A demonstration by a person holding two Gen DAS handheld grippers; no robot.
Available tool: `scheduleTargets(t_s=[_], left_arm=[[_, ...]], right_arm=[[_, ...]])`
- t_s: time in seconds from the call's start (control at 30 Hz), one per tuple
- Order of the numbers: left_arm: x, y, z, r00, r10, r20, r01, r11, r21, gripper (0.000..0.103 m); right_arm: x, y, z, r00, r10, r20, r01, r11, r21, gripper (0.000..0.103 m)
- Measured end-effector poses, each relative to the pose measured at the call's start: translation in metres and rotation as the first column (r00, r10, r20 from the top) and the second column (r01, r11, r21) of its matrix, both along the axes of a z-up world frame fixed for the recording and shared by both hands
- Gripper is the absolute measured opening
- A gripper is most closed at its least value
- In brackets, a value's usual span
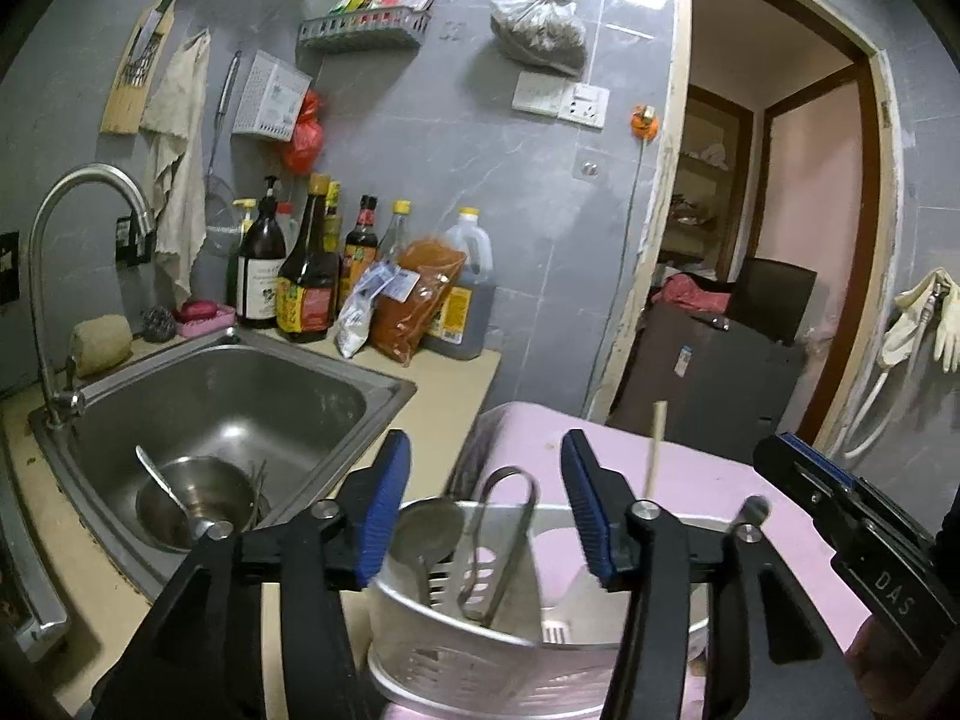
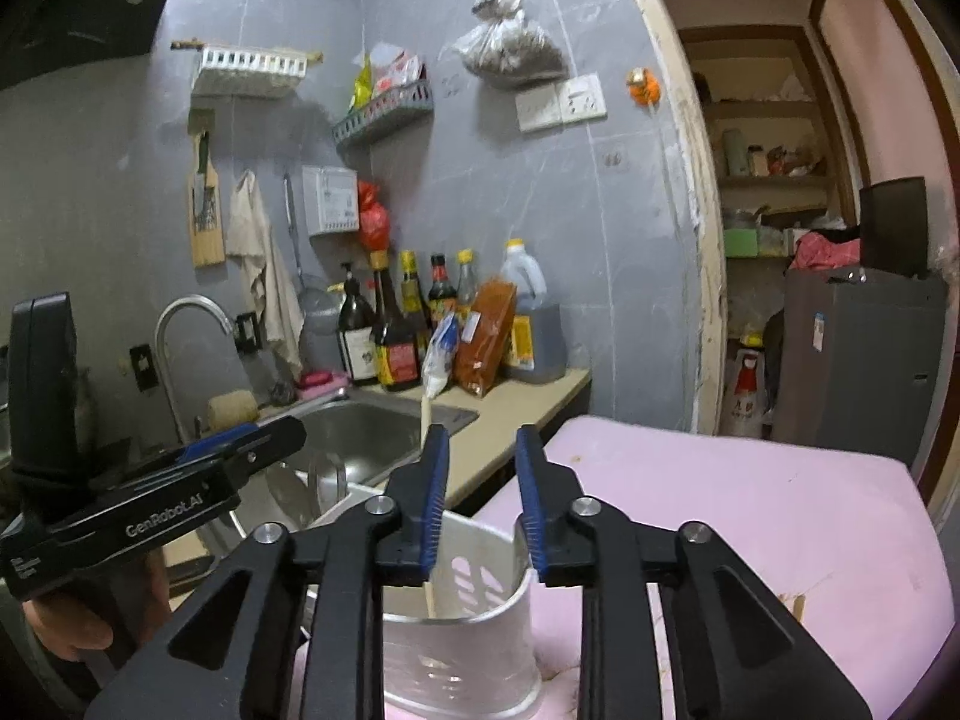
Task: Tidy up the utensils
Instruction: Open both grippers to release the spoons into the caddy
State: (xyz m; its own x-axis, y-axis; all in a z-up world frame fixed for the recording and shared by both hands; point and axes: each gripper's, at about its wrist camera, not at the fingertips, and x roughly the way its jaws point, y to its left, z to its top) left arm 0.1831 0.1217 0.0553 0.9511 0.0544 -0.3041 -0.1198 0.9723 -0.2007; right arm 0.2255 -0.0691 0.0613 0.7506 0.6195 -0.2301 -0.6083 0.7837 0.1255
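Pink countertop (image 2: 750, 516) by the sink. White utensil holder (image 2: 474, 648) under both grippers. Right gripper (image 2: 480, 492) parted, chopstick (image 2: 427, 540) against its left pad; left gripper (image 1: 486, 498) open, empty.

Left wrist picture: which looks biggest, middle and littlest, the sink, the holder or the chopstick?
1. Sink, biggest.
2. Utensil holder, though it sits nearest the camera, so it looks bigger than it is.
3. Chopstick, littlest.
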Motion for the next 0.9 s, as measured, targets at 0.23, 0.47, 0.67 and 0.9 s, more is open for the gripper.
scheduleTargets(t_s=[0.23, 0.47, 0.67, 0.9], left_arm=[[-0.008, -0.018, 0.018, 0.998, -0.051, 0.047, 0.051, 0.999, 0.003, 0.065], [-0.022, -0.040, 0.033, 0.989, -0.097, 0.111, 0.097, 0.995, 0.006, 0.095], [-0.032, -0.064, 0.038, 0.979, -0.159, 0.131, 0.161, 0.987, -0.010, 0.101], [-0.040, -0.103, 0.036, 0.965, -0.231, 0.126, 0.228, 0.973, 0.038, 0.101]], right_arm=[[-0.014, -0.030, 0.020, 0.993, -0.082, 0.079, 0.079, 0.996, 0.046, 0.047], [-0.035, -0.074, 0.037, 0.972, -0.179, 0.151, 0.170, 0.983, 0.072, 0.080], [-0.052, -0.111, 0.042, 0.958, -0.227, 0.175, 0.221, 0.974, 0.056, 0.103], [-0.072, -0.143, 0.038, 0.942, -0.268, 0.203, 0.271, 0.962, 0.016, 0.103]])
